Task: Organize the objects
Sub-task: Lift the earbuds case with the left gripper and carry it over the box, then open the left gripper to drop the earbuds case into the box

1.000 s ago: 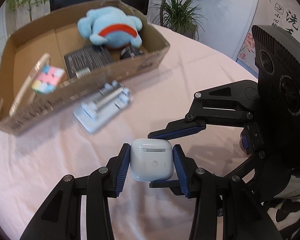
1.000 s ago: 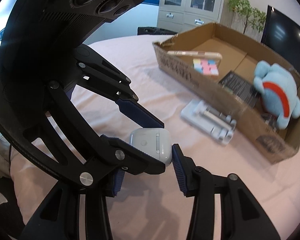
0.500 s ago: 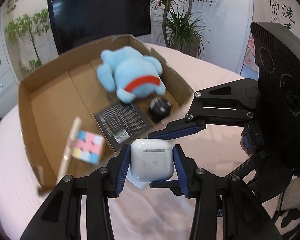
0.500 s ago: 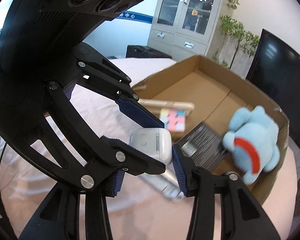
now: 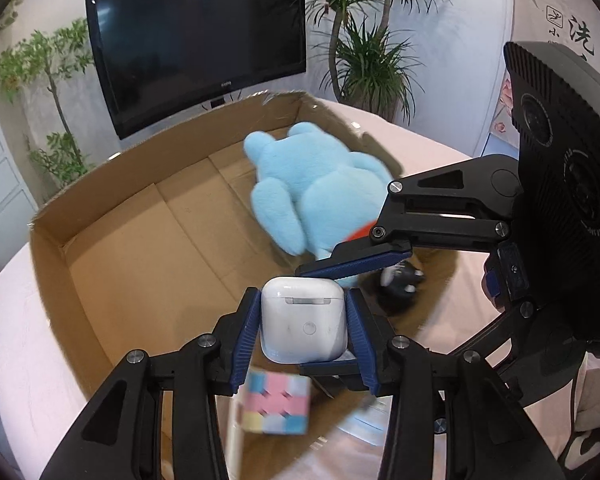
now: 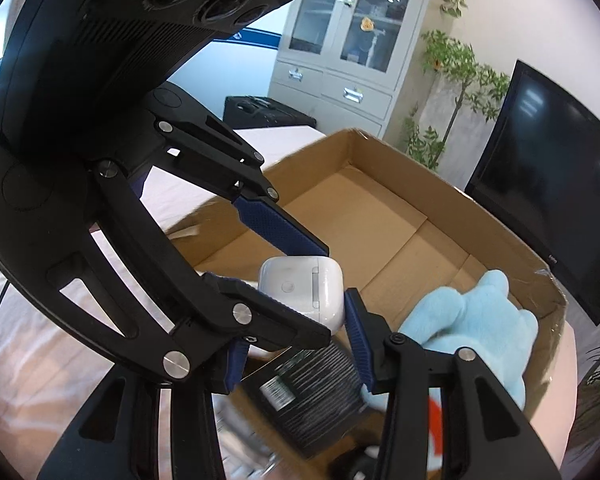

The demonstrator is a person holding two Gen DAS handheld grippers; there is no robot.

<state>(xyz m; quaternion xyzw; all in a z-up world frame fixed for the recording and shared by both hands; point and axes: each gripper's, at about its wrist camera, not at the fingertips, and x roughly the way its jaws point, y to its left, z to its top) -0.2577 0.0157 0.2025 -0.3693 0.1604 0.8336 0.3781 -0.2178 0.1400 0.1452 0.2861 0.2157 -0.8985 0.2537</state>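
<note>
Both tools, left point(image 5: 303, 330) and right point(image 6: 292, 336), clamp the earbud case point(image 5: 303, 326) above the cardboard box point(image 5: 148, 240)

Up on the wall scroll point(image 5: 576, 36), right of the television point(image 5: 196, 44), a large brushed Chinese character 洗 reads clearly, with a small red seal beside it (too small to read). The television's bezel logo is unreadable.
</note>
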